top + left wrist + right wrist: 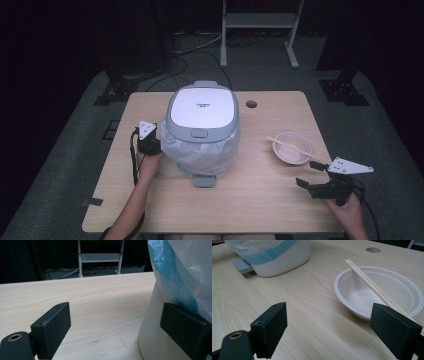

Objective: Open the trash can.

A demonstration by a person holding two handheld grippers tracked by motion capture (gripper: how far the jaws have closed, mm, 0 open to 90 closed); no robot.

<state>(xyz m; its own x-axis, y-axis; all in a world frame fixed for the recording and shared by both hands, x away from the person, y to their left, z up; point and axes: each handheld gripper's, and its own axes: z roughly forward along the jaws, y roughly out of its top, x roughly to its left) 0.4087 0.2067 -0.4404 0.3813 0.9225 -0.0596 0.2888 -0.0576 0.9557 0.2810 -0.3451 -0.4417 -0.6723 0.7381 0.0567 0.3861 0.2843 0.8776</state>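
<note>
A small pedal bin (202, 127) with a white and grey lid, shut, stands mid-table, and a clear-blue plastic bag (200, 152) bulges out under the lid. My left gripper (150, 141) is at the bin's left side. It is open, and in the left gripper view (115, 327) its right jaw lies close to the bin's white wall (152, 337) and the bag (180, 272). My right gripper (309, 173) is open just short of a white bowl (292, 148) with a pair of chopsticks (289, 145) laid across it. The right gripper view (328, 325) shows the bowl (359, 297) and chopsticks (372, 287) just ahead.
The bin's grey pedal (204, 180) sticks out toward the table's near edge. A round cable hole (251, 104) sits in the wooden table (260, 200) behind the bowl. A white metal stand (260, 22) and cables are on the floor beyond the table.
</note>
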